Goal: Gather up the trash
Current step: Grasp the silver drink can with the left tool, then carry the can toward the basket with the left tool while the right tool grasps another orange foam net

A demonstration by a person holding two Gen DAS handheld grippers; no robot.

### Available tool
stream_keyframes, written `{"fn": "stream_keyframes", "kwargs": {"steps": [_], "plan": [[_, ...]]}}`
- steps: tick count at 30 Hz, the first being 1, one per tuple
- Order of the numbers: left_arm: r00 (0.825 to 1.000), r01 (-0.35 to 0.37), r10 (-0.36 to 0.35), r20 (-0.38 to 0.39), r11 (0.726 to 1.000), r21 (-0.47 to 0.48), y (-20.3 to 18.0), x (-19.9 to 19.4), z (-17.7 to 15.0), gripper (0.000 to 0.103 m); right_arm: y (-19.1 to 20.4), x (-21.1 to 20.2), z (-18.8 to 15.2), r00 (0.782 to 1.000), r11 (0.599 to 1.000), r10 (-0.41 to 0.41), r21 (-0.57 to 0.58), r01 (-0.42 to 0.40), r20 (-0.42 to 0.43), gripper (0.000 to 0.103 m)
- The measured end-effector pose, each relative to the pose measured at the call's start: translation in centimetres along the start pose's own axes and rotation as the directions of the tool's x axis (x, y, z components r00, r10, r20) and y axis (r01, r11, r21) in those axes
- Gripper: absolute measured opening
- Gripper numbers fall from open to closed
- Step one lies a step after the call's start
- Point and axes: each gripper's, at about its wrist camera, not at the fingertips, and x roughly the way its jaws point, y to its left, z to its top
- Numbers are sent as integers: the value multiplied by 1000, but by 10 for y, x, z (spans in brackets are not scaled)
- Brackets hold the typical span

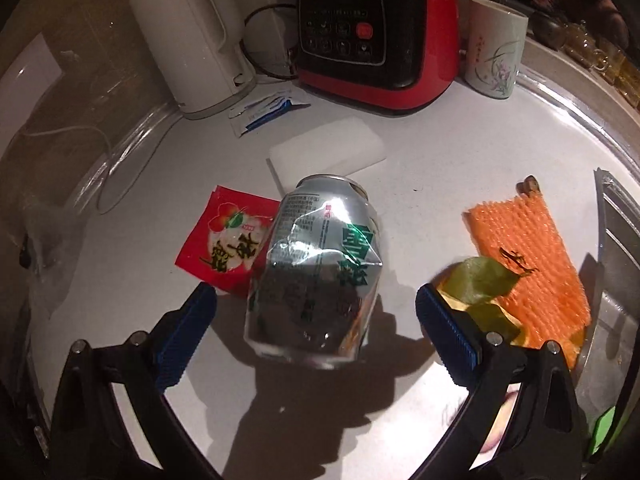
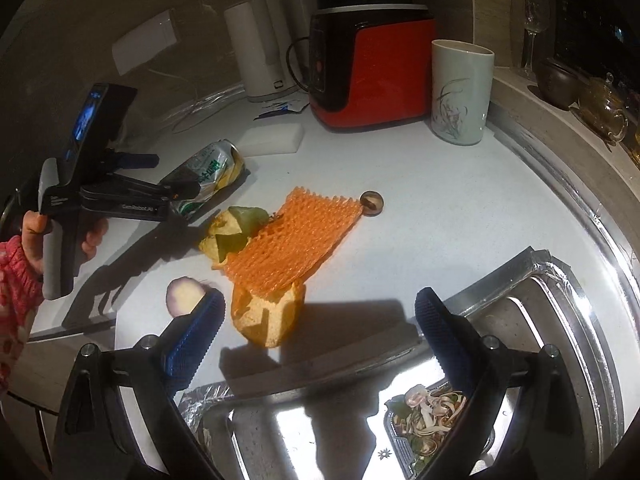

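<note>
Crushed drink can (image 1: 314, 272), lying on its side on the white desk (image 1: 440, 168), serves here as the landmark. The left claw (image 1: 316, 312) is spread wide with the can between its blue pads; neither pad appears to touch the metal, so no grip is made yet. Just beside the can on one side lies a red sachet (image 1: 224, 240); behind it, a white sponge block (image 1: 326, 152). On the other side, near the can, are green-and-yellow fruit peel (image 2: 236, 232), an orange foam net (image 2: 292, 240) and, beyond the net, a small brown nut-like scrap (image 2: 372, 201) too small to identify with certainty. A second peel piece (image 2: 268, 316) and a purple-rimmed slice (image 2: 185, 294) lie nearer the right claw (image 2: 316, 312), which hangs wide apart and empty above them. Farther from the can, a foil tray (image 2: 560, 292) already holds food scraps and is presumably the collection point. Judged progress: early, since most of the trash lies loose on the desk and the can is the item in hand.
</note>
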Motion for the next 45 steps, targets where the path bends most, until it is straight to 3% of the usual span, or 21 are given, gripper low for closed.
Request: {"fn": "stream_keyframes", "kwargs": {"steps": [5, 8, 12, 16, 23, 24, 28, 31, 33, 36, 38, 45], "plan": [[999, -25, 26, -44, 999, 23, 0, 33, 6, 95, -3, 12, 3, 1000, 1000, 5, 24, -4, -10, 95], [999, -27, 28, -32, 1000, 16, 2, 36, 7, 76, -3, 20, 3, 1000, 1000, 6, 25, -6, -22, 95], [1000, -29, 28, -5, 999, -24, 8, 31, 9, 76, -4, 29, 7, 1000, 999, 22, 31, -22, -20, 95], [1000, -21, 22, 20, 999, -47, 11, 10, 6, 76, -4, 38, 16, 999, 999, 29, 30, -29, -13, 95], [990, -18, 38, 139, 990, -142, 16, -73, -16, 76, -14, 63, 30, 997, 993, 74, 97, -70, -32, 94], [987, -20, 45, 153, 987, -158, 17, -87, -23, 76, -16, 68, 31, 995, 990, 86, 112, -80, -41, 86], [980, -16, 54, 189, 981, -195, 18, -123, -44, 77, -26, 90, 34, 987, 972, 145, 198, -128, -70, 70], [979, -16, 59, 195, 977, -214, 20, -135, -54, 77, -30, 100, 36, 984, 965, 162, 222, -141, -79, 58], [980, -12, 57, 189, 973, -231, 22, -139, -60, 77, -30, 104, 36, 980, 960, 182, 230, -158, -85, 38], [984, -8, 54, 171, 966, -258, 22, -144, -71, 77, -30, 107, 38, 975, 953, 206, 243, -181, -85, 26], [984, -11, 59, 169, 962, -273, 22, -150, -80, 77, -28, 104, 41, 972, 948, 226, 246, -203, -70, 20], [982, 2, 61, 180, 945, -328, 28, -172, -101, 77, -9, 59, 65, 975, 963, 220, 154, -221, 27, 16]]}}
